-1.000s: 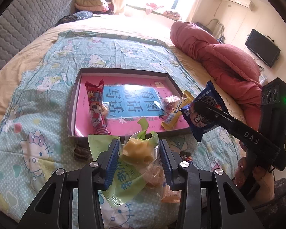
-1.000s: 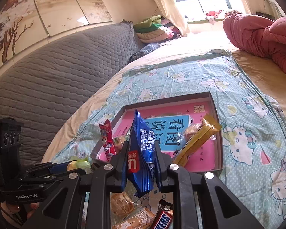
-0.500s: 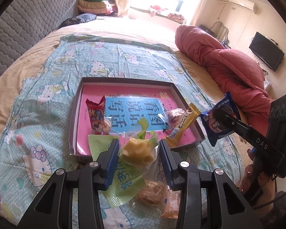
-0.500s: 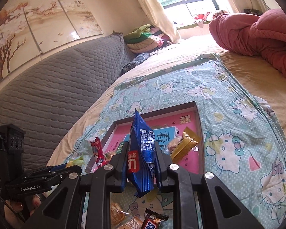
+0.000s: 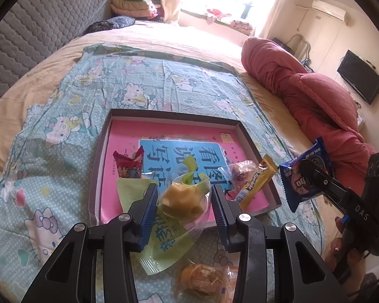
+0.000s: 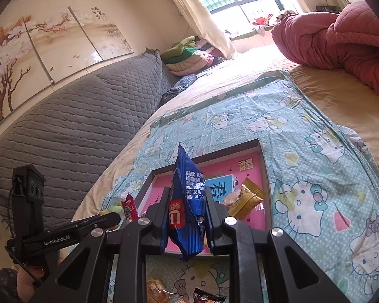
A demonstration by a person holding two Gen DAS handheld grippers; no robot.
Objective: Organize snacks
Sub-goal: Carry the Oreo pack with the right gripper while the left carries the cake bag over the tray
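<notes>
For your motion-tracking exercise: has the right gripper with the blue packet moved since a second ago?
Yes. In the left wrist view the right gripper and blue packet sat against the box's right edge; now they are clear of it, further right.

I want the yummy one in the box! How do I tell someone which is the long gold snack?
Find the shallow pink-floored box on the cartoon-cat sheet. At its right side, the gold snack bar leans over the wall, beside a clear-wrapped pastry. It is the only long, thin, gold wrapper there.

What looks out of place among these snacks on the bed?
The gold wrapper bar lies askew, propped over the box's right wall instead of flat inside. A few wrapped snacks remain loose on the sheet.
</notes>
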